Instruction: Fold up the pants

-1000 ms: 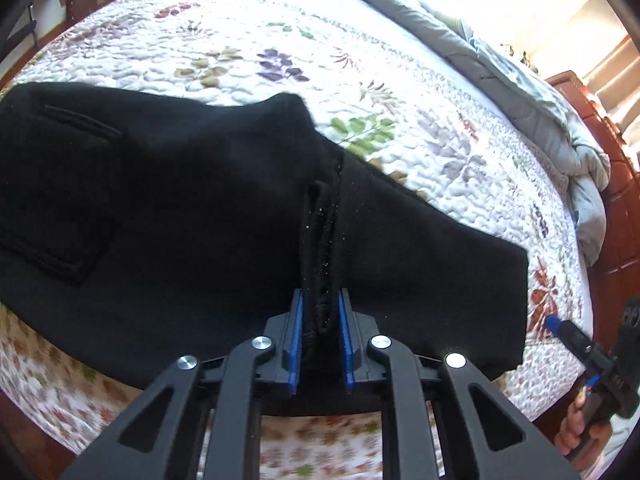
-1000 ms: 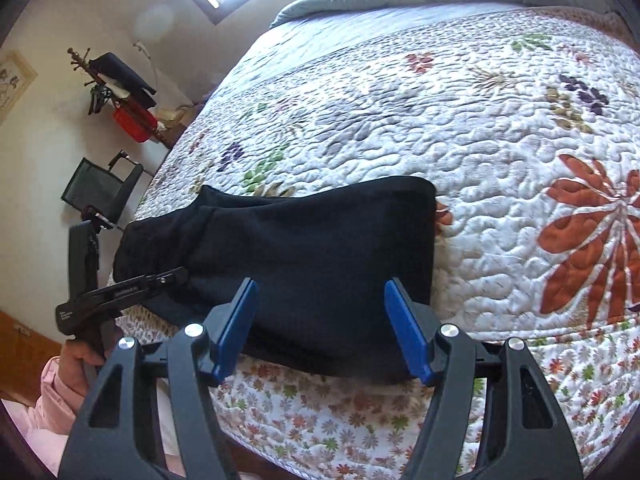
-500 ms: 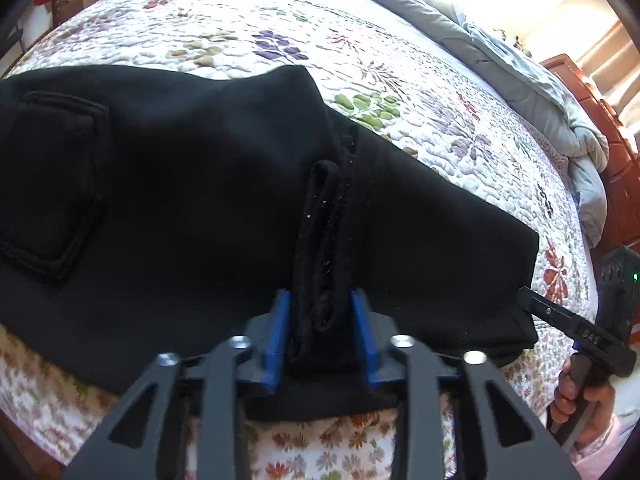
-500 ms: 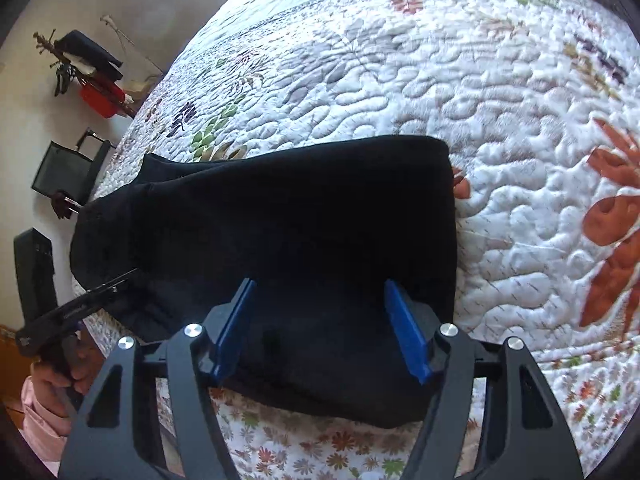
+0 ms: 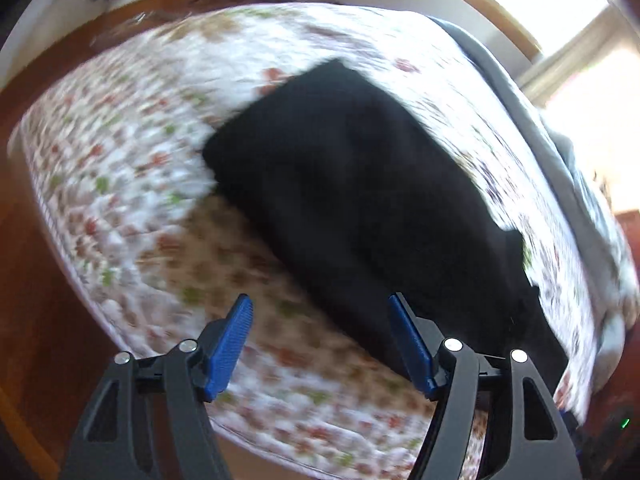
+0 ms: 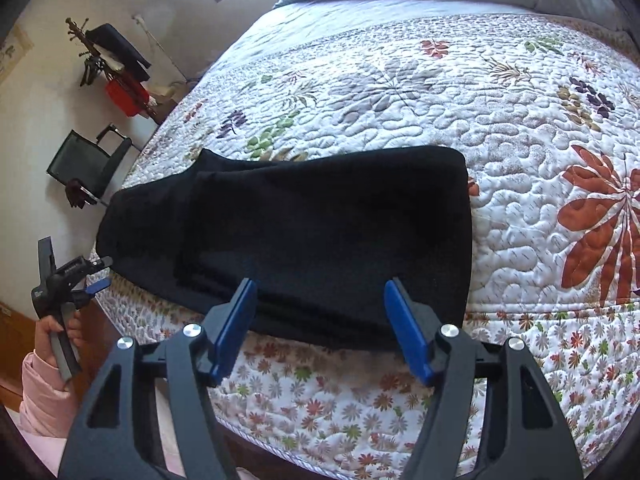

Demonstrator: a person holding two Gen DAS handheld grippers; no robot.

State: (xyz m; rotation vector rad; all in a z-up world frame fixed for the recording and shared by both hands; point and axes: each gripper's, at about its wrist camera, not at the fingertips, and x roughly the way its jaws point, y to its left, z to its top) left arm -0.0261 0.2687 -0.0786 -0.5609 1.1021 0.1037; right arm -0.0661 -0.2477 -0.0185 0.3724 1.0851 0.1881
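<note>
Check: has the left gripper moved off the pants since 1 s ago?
Yes. The left gripper has let go and pulled back: it was clamped on a fold in the middle of the black pants, and now it stands open over the quilt's edge, pants off to its right.

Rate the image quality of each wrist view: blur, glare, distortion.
Left wrist view: heavy motion blur smears the quilt and black pants; window glare blows out upper right. Right wrist view: sharp, evenly lit pants; fisheye curves the bed edge.
</note>
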